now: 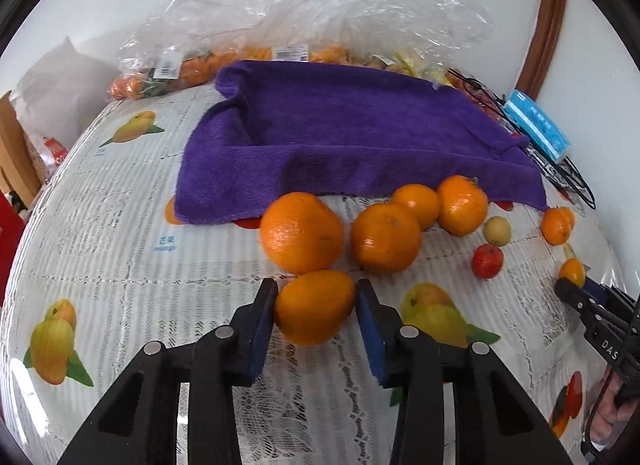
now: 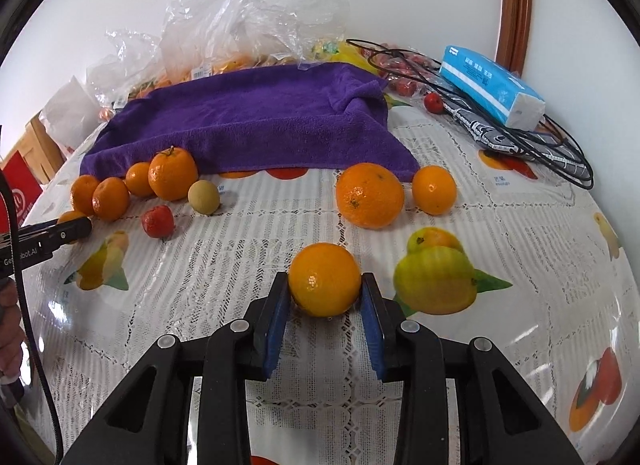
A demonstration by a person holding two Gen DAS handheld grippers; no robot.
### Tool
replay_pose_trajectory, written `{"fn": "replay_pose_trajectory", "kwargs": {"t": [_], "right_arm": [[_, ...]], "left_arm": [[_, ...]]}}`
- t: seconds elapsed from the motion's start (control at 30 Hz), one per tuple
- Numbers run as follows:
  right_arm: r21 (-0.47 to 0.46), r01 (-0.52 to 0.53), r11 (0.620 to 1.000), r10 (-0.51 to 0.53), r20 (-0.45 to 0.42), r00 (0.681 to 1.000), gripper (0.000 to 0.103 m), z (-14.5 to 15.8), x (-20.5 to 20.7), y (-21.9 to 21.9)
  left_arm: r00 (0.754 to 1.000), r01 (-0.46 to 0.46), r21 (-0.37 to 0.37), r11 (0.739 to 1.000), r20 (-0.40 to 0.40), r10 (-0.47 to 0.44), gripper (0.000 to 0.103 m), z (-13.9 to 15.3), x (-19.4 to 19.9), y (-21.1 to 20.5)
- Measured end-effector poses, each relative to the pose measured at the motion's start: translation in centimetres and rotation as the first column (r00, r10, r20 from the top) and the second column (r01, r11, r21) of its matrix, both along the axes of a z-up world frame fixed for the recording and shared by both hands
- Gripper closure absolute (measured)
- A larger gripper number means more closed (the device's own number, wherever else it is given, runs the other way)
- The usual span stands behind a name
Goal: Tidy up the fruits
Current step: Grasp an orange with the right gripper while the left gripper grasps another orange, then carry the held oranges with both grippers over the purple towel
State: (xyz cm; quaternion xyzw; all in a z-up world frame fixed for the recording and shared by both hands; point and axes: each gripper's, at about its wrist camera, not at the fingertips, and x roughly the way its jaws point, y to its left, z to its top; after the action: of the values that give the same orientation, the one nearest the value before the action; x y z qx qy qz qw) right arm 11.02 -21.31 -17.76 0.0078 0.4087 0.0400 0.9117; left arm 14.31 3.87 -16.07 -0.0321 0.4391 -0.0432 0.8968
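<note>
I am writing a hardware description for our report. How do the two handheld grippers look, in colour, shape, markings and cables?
Both the left gripper and the right gripper are black plastic, with two angular fingers, blue pads on the inner faces and round silver pins at the joints. Seen from the side, each body carries partial white lettering, and a black cable runs along the left one.

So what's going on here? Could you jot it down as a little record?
Surface: table with a lace-and-fruit-print cover
Left gripper: shut on an orange
Right gripper: shut on another orange
Loose fruit: more oranges, a red fruit, a pale round fruit
Behind: purple towel, bags of fruit
Far right: tissue pack on cables
</note>
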Motion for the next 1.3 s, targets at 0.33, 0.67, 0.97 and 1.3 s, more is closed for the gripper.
{"fn": "replay_pose_trajectory", "kwargs": {"t": [0.33, 0.67, 0.97, 1.3], "right_arm": [[0.015, -0.003, 1.0, 0.003, 0.011, 1.0, 0.068, 0.5, -0.5, 0.5], [0.005, -0.001, 1.0, 0.001, 0.049, 0.999, 0.068, 1.9, -1.0, 1.7], [0.002, -0.011, 1.0, 0.011, 0.055, 0.998, 0.068, 2.8, -1.6, 2.5], [-0.014, 0.012, 1.0, -0.01, 0.089, 0.996, 0.068, 4.5, -0.9, 2.8]], "left_arm": [[1.0, 0.007, -0.043, 0.999, -0.015, -0.008, 0.072, 0.4, -1.8, 0.2], [1.0, 0.0, -0.046, 0.999, -0.004, 0.0, 0.072, 0.7, -3.2, 0.9], [1.0, 0.017, -0.074, 0.997, 0.011, -0.016, 0.073, 1.1, -3.7, 1.2], [0.999, 0.018, -0.092, 0.996, 0.041, -0.014, 0.073, 2.7, -3.4, 1.5]]}}
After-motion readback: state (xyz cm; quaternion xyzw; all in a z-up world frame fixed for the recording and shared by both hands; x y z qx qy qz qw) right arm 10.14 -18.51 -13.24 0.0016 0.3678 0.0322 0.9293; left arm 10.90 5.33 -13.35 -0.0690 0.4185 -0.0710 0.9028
